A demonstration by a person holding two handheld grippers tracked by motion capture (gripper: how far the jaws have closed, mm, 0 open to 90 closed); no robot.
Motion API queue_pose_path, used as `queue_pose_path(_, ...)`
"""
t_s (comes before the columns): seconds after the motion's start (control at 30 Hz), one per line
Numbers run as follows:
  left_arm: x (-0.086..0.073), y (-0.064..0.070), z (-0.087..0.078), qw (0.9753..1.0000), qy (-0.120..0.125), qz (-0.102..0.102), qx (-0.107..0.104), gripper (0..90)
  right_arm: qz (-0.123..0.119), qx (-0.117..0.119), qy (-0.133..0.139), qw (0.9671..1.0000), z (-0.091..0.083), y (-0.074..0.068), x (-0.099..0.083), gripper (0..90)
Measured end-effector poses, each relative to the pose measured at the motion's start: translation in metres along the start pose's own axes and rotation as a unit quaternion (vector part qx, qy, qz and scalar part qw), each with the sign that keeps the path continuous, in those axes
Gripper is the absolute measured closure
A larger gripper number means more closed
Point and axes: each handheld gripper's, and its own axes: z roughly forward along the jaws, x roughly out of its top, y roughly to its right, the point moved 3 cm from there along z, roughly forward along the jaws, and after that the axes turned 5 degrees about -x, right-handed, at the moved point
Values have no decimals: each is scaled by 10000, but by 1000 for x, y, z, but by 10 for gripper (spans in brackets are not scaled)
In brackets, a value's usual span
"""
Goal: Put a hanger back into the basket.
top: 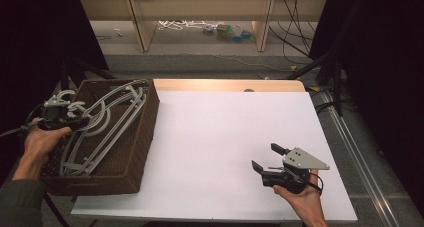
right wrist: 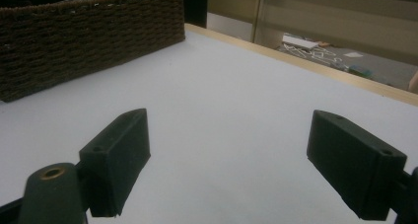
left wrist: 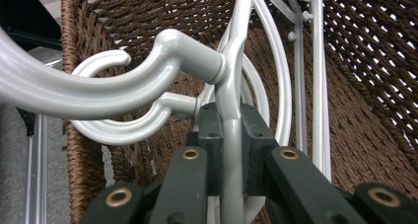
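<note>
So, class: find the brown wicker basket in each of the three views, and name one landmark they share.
High view: wicker basket at the left edge of the table.
Left gripper view: its weave surrounds the grey hangers.
Right gripper view: upper left, beyond the open tool.
Shared landmark: the woven wall.

White table, brown wicker basket at left edge

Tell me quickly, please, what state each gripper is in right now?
Left gripper: closed on a grey hanger in the basket.
Right gripper: open, empty.
</note>
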Motion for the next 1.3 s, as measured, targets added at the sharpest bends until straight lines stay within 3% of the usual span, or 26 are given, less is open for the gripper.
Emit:
queue_pose_path(0.27,-6,0,10,9999,-125,-30,102,819,-11,7,-19,10000,0,0,0,174)
queue_pose_path(0.33,-6,0,11,9998,-143,-36,130,818,79,56,-64,9999,-1,-1,-1,174)
queue_pose_path(0.67,-11,-3,19,9993,-166,-255,239,806,11,11,-9,10000,1,1,-1,174)
queue_pose_path(0.83,-14,-2,25,9983,-346,-385,260,788,11,8,-26,10000,0,1,-1,174)
queue_pose_path(1.07,-17,-7,17,9975,-173,-606,320,672,95,37,-94,9999,0,-1,-1,174)
queue_pose_path(1.13,-15,-7,14,9971,-103,-664,346,617,-4,-3,-36,10000,1,1,-2,174)
queue_pose_path(1.17,-14,-5,13,9964,36,-772,353,600,2,2,-40,10000,1,1,-2,174)
queue_pose_path(1.3,-9,-3,7,9970,65,-673,376,551,13,-6,-11,10000,2,0,-1,174)
